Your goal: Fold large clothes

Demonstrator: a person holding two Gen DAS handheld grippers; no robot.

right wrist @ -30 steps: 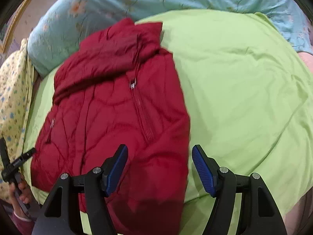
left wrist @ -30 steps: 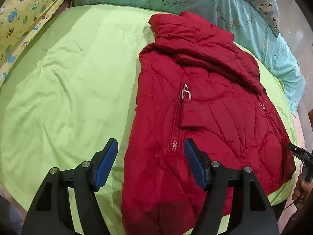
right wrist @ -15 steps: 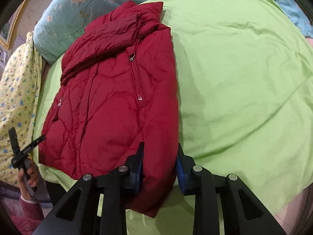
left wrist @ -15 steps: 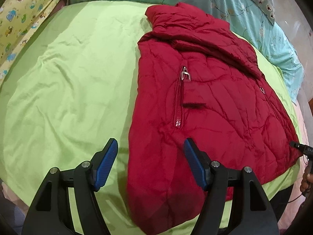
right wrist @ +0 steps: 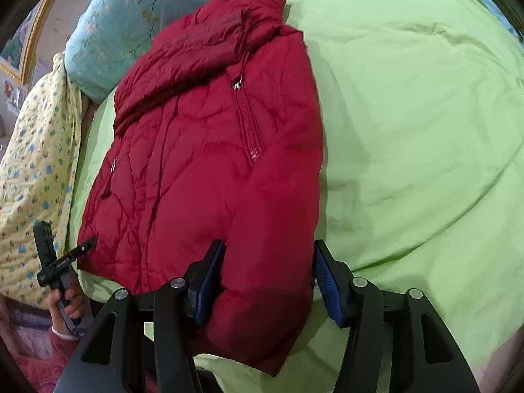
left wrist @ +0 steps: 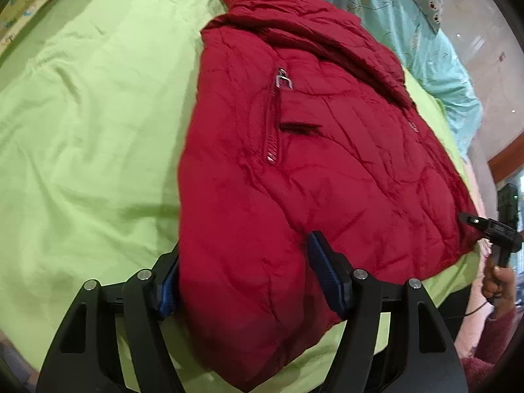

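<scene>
I could read almost nothing. The other handheld device [right wrist: 57, 267] at the left edge of my right wrist view carried a small white label, too tiny to make out. A mark on the red jacket [left wrist: 412, 126] was equally illegible.

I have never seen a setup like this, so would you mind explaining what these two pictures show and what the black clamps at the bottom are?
There is no robot here: a person holds a hand-operated gripper in each hand, and each carries a wide-angle camera looking forward along its jaws. One picture comes from the left gripper, the other from the right gripper; each also shows the opposite hand at its edge. A red jacket, zipped, lies on a green sheet, with a blue floral quilt beyond its collar. Both pairs of jaws stand open around the jacket's near hem, with puffy fabric between the blue pads, not yet squeezed.
</scene>
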